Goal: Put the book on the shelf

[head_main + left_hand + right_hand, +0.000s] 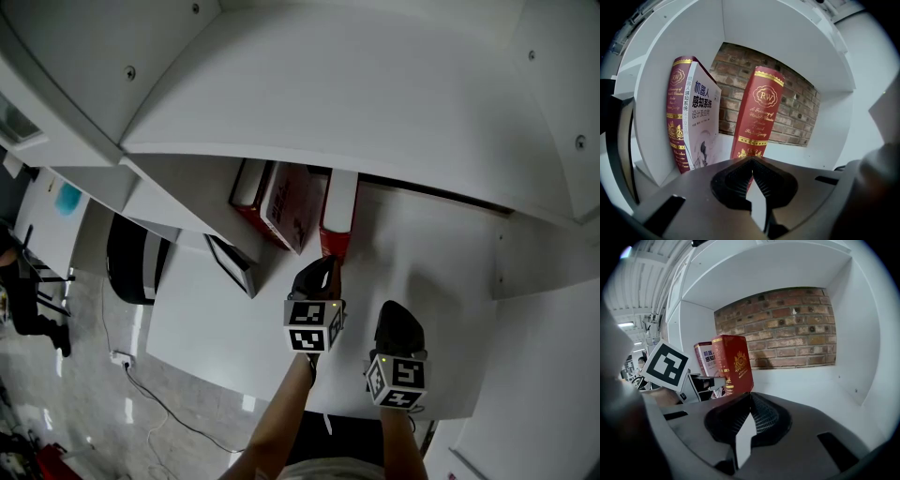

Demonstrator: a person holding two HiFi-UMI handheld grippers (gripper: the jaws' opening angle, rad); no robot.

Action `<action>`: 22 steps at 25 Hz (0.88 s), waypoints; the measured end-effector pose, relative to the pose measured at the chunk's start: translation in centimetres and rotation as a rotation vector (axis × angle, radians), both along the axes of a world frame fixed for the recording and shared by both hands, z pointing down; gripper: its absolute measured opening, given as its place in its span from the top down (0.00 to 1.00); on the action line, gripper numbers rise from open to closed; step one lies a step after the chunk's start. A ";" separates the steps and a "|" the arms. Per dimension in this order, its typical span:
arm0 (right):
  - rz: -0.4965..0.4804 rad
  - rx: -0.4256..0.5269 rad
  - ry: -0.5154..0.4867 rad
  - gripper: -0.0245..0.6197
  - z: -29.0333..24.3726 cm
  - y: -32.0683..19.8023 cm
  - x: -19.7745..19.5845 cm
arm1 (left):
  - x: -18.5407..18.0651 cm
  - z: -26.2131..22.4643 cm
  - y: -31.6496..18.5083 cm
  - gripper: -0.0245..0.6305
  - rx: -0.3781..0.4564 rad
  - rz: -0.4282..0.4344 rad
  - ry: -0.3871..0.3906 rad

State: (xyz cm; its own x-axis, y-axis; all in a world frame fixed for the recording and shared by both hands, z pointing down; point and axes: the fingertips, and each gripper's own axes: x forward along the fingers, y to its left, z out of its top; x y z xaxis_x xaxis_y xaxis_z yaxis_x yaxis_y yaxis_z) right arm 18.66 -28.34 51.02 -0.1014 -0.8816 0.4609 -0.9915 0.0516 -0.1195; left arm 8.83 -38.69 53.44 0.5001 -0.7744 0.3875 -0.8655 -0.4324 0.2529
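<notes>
- On the white shelf (pixel 427 246), inside the open compartment backed by a brick wall (pixel 787 329), the red book (pixel 758 112) stands on its bottom edge with its gold-lettered spine facing out, tilted slightly rather than plumb.
- It stands alone: a gap separates it from the two leaning books (pixel 279 202) at the compartment's left side, a dark red volume (pixel 675 112) with a white-covered book (pixel 704 117) resting against it.
- The left gripper (pixel 751 160) has its jaws pressed together with nothing between them; its tip sits right at the foot of the red book's spine. Whether it touches the spine cannot be told.
- The right gripper (pixel 749 398) is likewise closed and empty, held back from the books over bare shelf, to the right of the left one.
- Judged from this, the main part of the task looks done, since the book is on the shelf and neither gripper holds it.
- What may remain is small: nudging the book upright or closer to its neighbours, then drawing both grippers clear.
</notes>
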 end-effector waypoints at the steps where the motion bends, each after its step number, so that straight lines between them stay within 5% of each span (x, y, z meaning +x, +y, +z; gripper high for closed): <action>1: 0.000 -0.001 0.001 0.94 0.0 0.0 0.1 | 0.1 0.0 0.0 0.94 0.000 0.000 0.000; 22: 0.007 0.008 0.002 0.94 -0.1 0.0 0.4 | 0.1 -0.4 -0.3 0.94 0.006 -0.009 0.004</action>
State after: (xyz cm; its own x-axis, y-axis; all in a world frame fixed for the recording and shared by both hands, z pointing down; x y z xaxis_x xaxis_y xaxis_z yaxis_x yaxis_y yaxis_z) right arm 19.05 -28.36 50.88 -0.0948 -0.8857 0.4544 -0.9920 0.0460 -0.1174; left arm 8.90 -38.96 53.03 0.4943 -0.7814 0.3809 -0.8685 -0.4258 0.2536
